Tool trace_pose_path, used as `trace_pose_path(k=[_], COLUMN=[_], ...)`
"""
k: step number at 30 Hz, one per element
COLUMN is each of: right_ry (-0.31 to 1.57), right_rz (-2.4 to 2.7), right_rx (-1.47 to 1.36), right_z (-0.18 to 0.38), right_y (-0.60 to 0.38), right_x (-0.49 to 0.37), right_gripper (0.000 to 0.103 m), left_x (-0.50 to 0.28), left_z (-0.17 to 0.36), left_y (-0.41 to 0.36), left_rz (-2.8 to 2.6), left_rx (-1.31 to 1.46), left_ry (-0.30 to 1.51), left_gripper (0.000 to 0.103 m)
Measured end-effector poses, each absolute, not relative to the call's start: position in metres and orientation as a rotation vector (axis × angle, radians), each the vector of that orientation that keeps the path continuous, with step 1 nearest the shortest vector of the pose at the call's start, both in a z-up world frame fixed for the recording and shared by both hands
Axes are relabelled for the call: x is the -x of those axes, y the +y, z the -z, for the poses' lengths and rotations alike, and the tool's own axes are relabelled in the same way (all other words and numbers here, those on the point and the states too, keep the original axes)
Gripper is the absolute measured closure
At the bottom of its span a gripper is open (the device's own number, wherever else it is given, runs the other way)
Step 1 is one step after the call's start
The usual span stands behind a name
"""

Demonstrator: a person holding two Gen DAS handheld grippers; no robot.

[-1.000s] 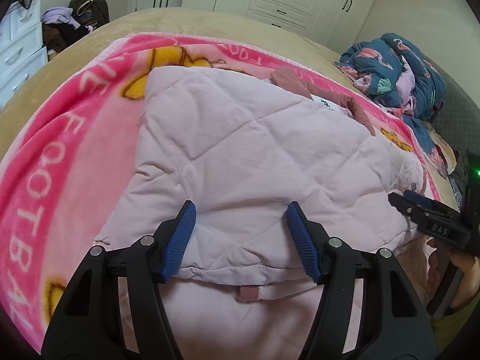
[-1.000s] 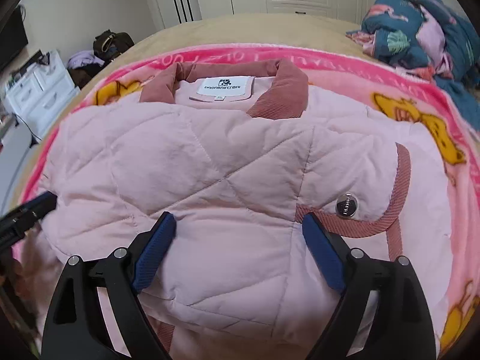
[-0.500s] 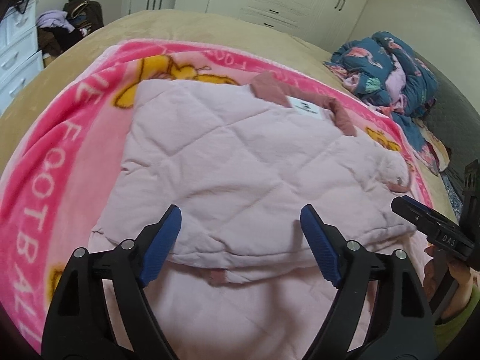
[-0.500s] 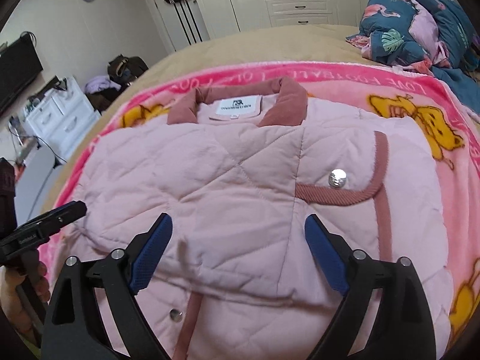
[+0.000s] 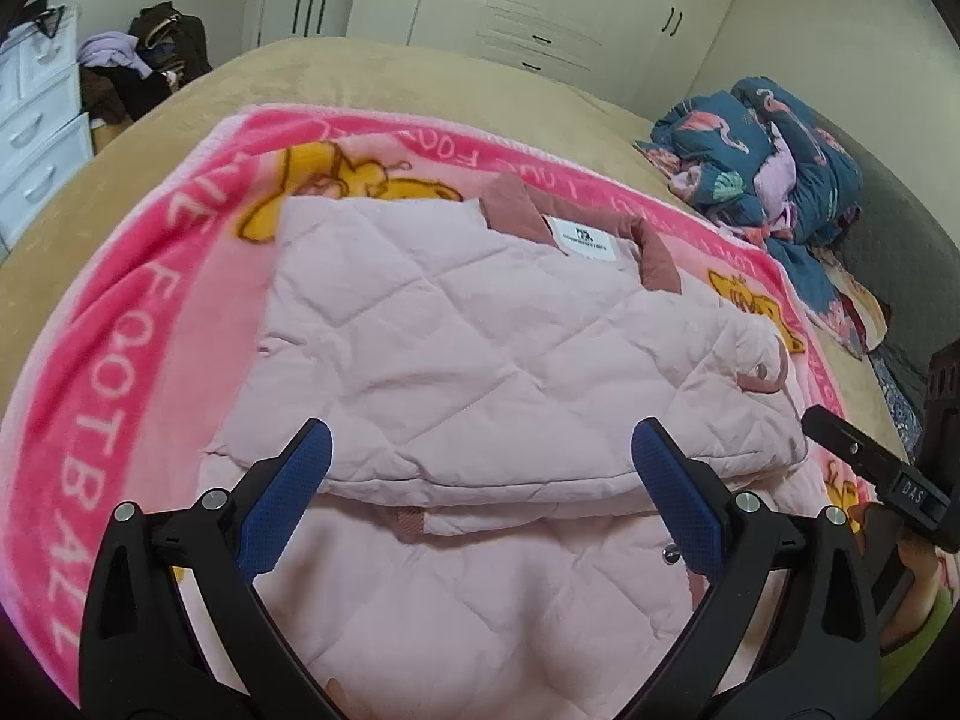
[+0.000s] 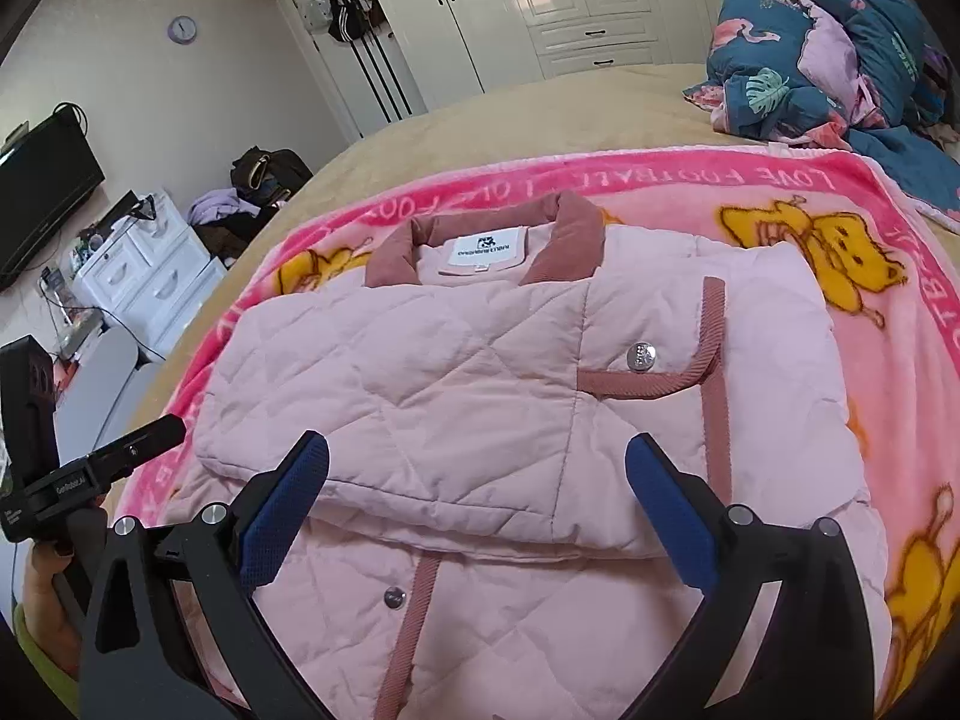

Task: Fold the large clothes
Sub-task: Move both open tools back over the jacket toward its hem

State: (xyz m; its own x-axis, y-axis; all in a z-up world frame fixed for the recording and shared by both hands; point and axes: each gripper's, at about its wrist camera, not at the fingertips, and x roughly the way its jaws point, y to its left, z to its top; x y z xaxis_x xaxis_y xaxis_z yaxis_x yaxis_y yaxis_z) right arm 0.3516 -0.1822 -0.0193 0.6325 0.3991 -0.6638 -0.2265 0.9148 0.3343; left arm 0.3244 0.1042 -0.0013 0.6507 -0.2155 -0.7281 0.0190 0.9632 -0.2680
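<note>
Jaws of the left gripper (image 5: 477, 492) and right gripper (image 6: 477, 501) were opening wide, nothing between them.
The pink quilted jacket (image 6: 480, 396) lay folded on the pink blanket (image 6: 840, 222) on the bed. Its puffy upper layer could probably spring back or slide, since nothing pinned the fold.
</note>
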Motion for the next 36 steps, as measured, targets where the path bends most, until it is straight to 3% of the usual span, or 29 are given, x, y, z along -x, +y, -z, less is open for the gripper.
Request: trace_pose_path(k=[36], right_ry=[0.659], right_rz=[-0.422], right_rx=[-0.238], right_z=[-0.052], right_y=[-0.186], right_x=[-0.282], right_gripper=[0.004], left_x=[-0.243], left_z=[-0.089], left_y=[0.098], left_rz=[0.188], left_rx=[0.216], left_ry=[0.647], left_gripper=[0.009])
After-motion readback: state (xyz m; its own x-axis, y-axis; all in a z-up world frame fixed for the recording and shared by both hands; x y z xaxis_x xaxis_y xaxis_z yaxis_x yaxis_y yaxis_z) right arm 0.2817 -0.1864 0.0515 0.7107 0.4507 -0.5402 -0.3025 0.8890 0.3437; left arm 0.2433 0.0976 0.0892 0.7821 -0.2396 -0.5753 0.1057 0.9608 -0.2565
